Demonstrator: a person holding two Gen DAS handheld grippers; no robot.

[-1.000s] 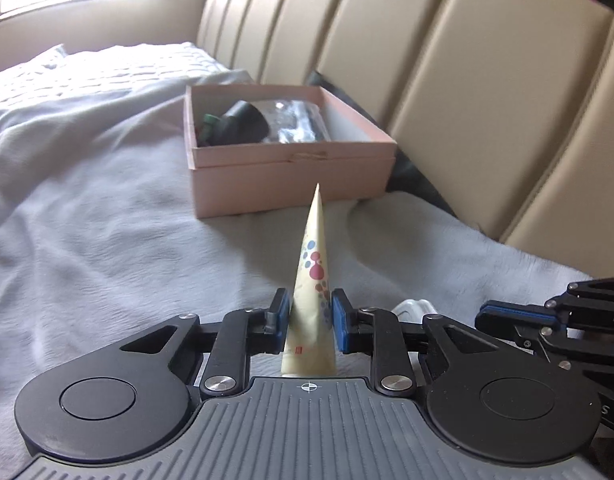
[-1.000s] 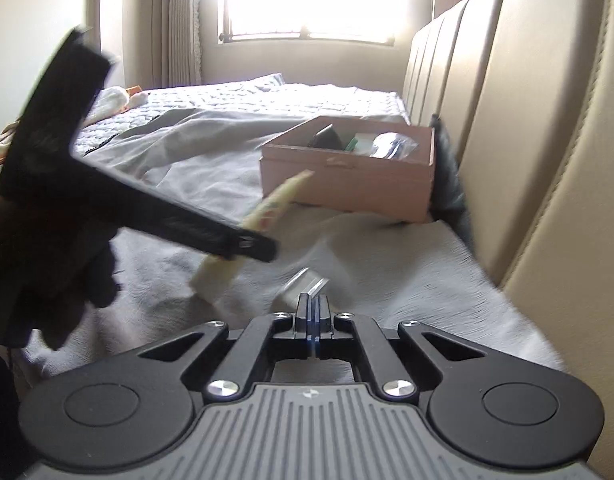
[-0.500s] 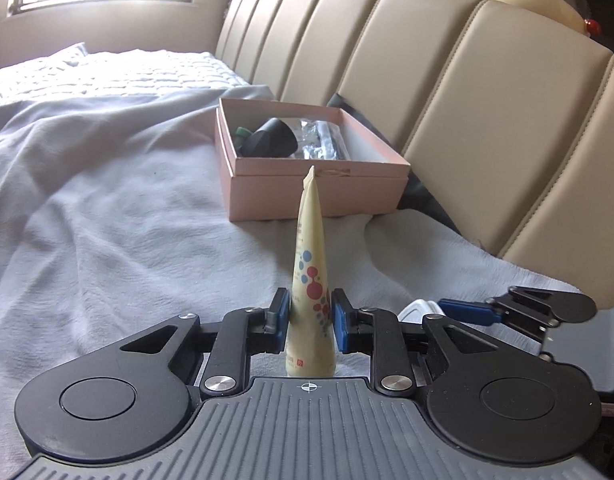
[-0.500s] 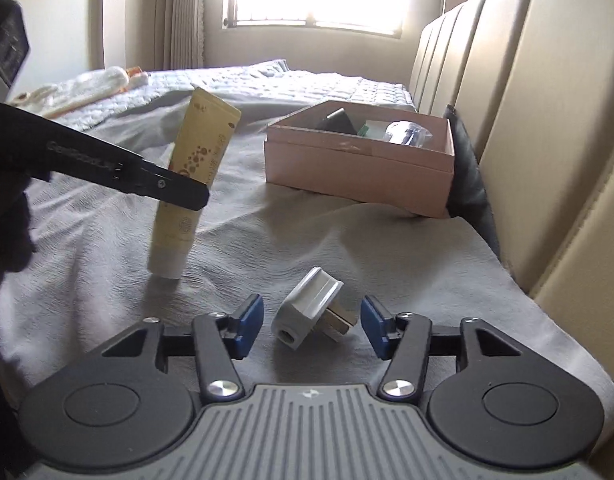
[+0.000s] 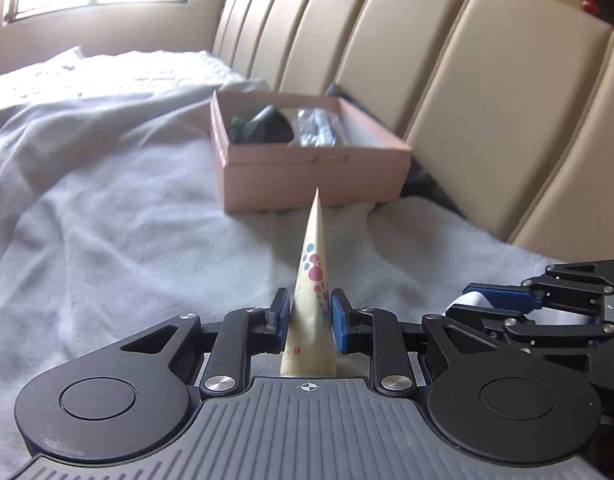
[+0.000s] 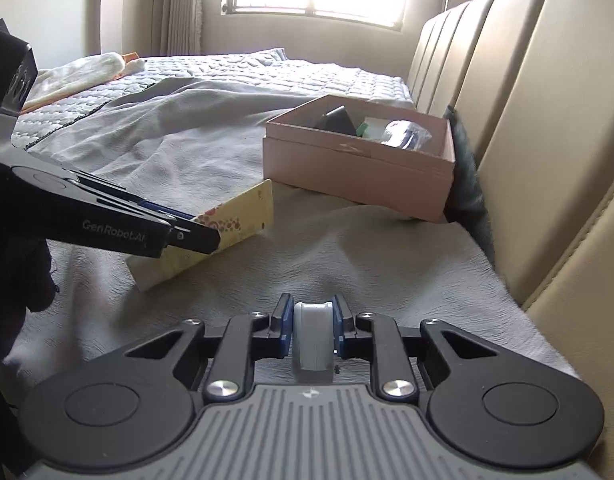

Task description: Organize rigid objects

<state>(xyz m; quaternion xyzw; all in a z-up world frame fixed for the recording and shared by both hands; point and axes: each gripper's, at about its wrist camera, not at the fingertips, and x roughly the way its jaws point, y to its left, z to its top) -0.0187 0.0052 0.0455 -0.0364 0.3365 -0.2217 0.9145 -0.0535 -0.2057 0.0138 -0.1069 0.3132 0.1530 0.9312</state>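
My left gripper (image 5: 309,312) is shut on a cream yellow tube (image 5: 313,280) with red and blue dots, its crimped end pointing toward the pink box (image 5: 315,176). The tube also shows in the right wrist view (image 6: 227,236), tilted above the blanket, held by the left gripper (image 6: 195,232). My right gripper (image 6: 311,320) is shut on a white plug adapter (image 6: 313,340); it shows in the left wrist view (image 5: 503,300) at the right. The open pink box (image 6: 359,172) holds a black object, a green item and a clear bag.
A grey blanket (image 5: 107,220) covers the bed. A beige padded headboard (image 5: 487,100) runs along the right, close behind the box. A dark cloth (image 6: 467,184) is wedged between box and headboard. A white quilt (image 6: 247,76) and window lie further back.
My right gripper closed on the white plug adapter, which lay on the blanket between its open fingers half a second ago. The left gripper tilted the tube from upright toward the box.
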